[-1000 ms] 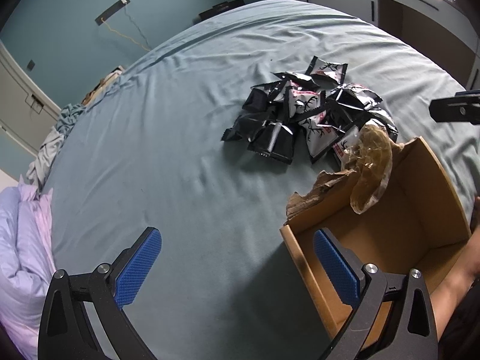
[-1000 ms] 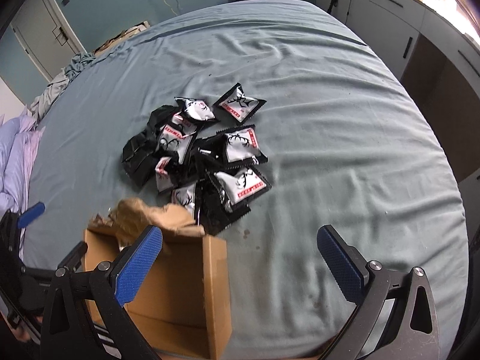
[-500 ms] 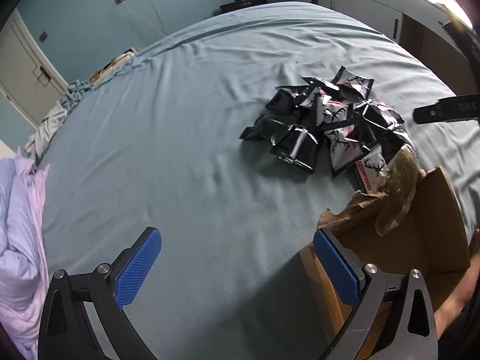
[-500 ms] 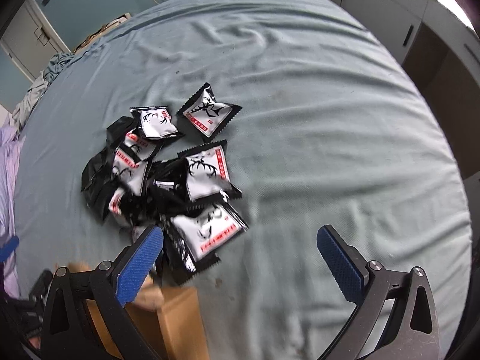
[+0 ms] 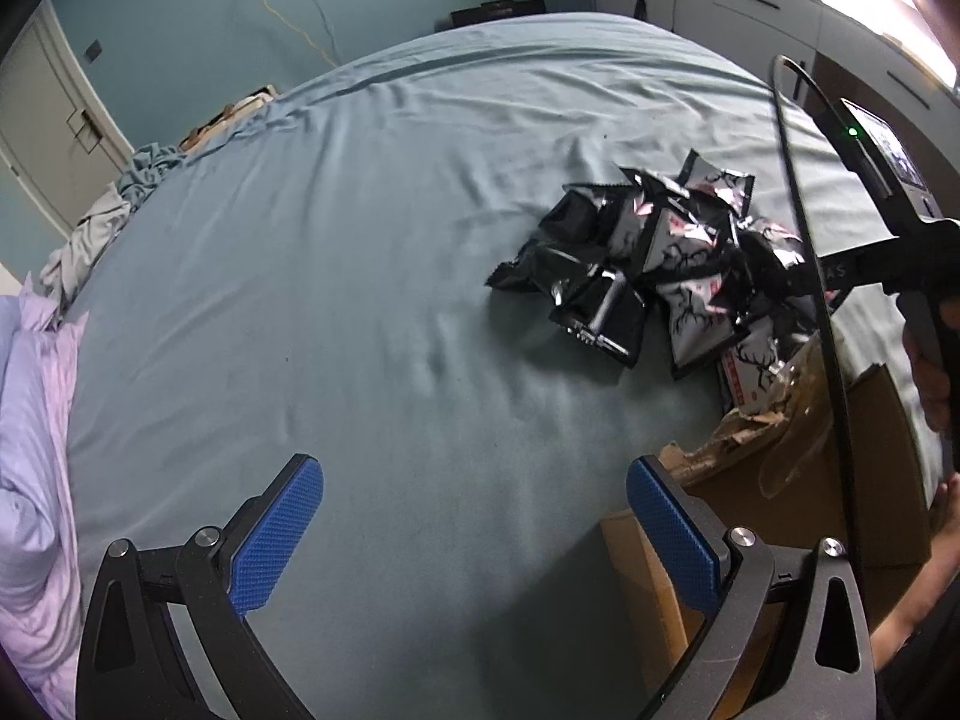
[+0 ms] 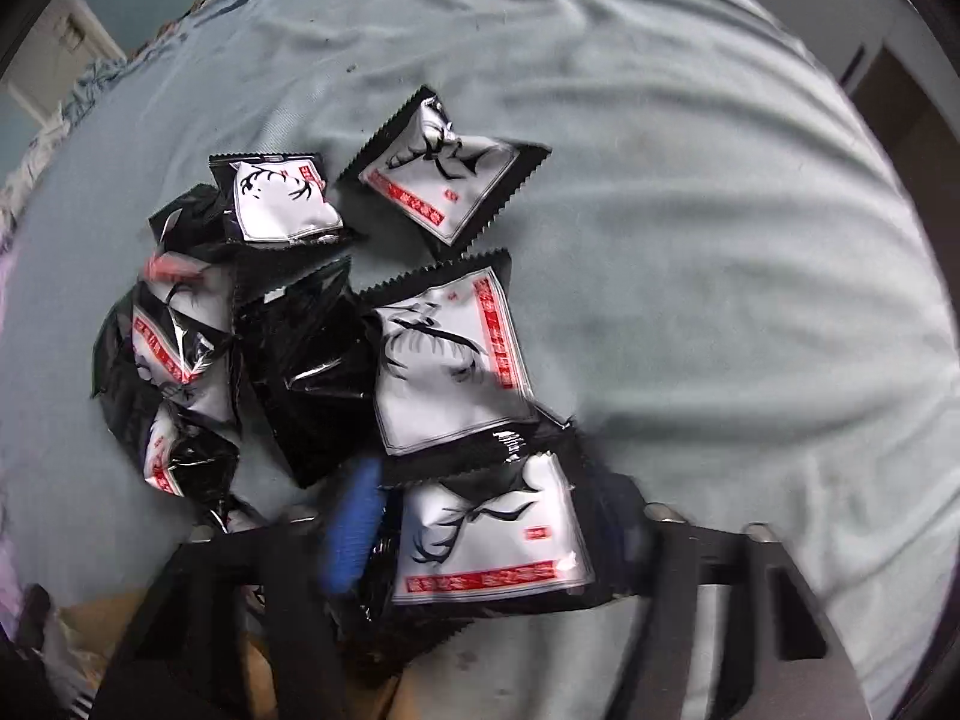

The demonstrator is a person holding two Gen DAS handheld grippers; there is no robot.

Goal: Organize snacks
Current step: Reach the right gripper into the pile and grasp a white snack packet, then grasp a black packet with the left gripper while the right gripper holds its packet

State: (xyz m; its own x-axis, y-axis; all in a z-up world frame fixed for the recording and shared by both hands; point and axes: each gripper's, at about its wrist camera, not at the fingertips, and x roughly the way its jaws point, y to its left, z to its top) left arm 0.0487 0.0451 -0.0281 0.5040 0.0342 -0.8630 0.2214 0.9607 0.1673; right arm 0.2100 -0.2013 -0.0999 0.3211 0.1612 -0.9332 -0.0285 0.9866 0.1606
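A heap of black-and-white snack packets [image 5: 660, 264] with antler prints lies on the blue-grey bed. In the right wrist view my right gripper [image 6: 489, 531] is low over the near edge of the heap [image 6: 312, 372]. Its jaws are closing, and a white-faced snack packet [image 6: 480, 546] sits between them with the blue pad [image 6: 354, 528] against its left side. The right pad is hidden behind the packet's edge. My left gripper [image 5: 474, 516] stands open over bare sheet, with nothing between its fingers. Its right finger is beside the open cardboard box [image 5: 870, 480].
The box has a torn flap and tape on its far rim, next to the heap. A hand [image 5: 936, 372] holds the right gripper's handle above the box, with a black cable [image 5: 822, 300] arching over. A lilac duvet [image 5: 30, 480] lies left; white cabinets [image 5: 750, 6] stand beyond the bed.
My right gripper came down and forward onto the near edge of the heap, and its wide-open jaws narrowed around a packet. The left gripper drifted slightly left and rolled; it stays open.
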